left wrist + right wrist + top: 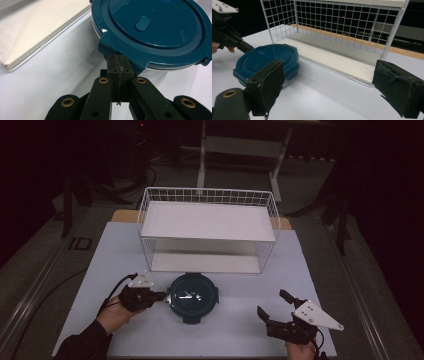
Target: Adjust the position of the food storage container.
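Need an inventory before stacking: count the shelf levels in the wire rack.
2. The top shelf sits at the rim of the rack; the bottom shelf rests on the table, behind the container.

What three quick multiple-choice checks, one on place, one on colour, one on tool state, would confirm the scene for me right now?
1. Where is the round container?
A. on the rack's top shelf
B. on the table in front of the wire rack
C. held in the air

2. What colour is its lid?
A. teal
B. red
C. white

3. How does the right tool stand?
A. shut on the lid
B. shut on nothing
C. open

Answers: 1 B, the high view shows it on the table before the rack; 2 A, teal in the left tool's view; 3 C, its jaws are spread apart, away from the container.
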Demonstrator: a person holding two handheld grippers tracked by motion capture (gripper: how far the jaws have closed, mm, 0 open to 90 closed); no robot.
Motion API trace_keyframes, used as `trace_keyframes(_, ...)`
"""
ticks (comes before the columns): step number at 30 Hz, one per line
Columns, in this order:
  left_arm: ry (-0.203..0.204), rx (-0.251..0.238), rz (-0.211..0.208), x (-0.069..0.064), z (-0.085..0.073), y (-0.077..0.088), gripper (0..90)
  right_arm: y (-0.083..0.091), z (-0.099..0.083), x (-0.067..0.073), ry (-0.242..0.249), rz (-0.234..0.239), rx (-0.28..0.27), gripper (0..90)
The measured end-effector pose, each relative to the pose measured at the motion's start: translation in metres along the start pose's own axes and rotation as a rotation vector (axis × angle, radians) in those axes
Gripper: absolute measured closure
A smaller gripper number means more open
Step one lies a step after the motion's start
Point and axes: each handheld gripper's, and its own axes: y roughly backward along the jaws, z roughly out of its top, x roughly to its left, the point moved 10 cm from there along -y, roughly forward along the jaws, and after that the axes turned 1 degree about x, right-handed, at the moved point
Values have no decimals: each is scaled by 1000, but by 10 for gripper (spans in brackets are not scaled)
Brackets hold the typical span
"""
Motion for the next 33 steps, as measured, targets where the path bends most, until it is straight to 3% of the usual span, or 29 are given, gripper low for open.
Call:
trace_keyframes(15,-35,9,-44,-20,22,-25,898,0,0,0,-2,3,-2,104)
trace_keyframes(33,-46,-1,-54,-28,37,-42,897,-1,-2,3,2,18,4,104)
